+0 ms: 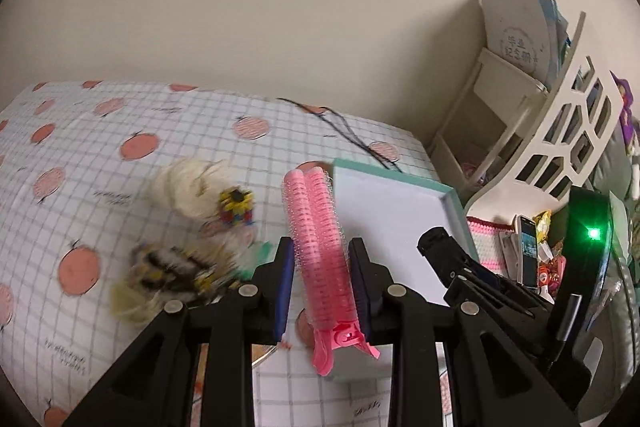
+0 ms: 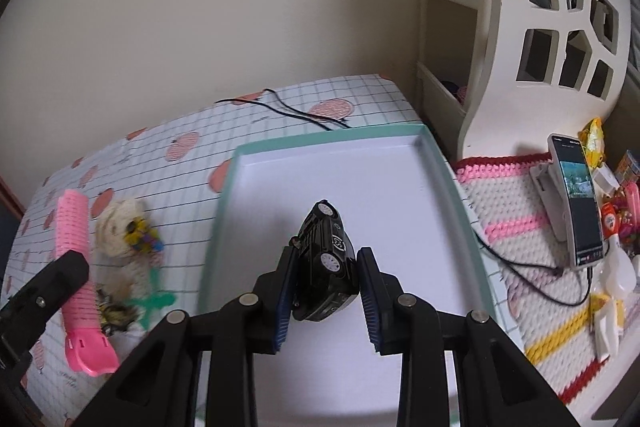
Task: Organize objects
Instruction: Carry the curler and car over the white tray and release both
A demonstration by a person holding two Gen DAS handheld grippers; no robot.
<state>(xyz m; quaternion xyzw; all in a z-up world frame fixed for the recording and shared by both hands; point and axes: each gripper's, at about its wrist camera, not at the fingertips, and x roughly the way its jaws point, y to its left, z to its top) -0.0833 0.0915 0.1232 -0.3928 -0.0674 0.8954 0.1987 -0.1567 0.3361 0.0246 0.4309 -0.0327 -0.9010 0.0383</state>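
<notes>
While my left gripper (image 1: 322,285) clamps the light, springy pink hair roller (image 1: 320,247) mid-barrel, my right gripper (image 2: 326,295) pinches the hard toy car (image 2: 326,263) sideways.

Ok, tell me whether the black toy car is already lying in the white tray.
No, the black toy car is clamped in the right gripper, on its side above the white tray.
</notes>
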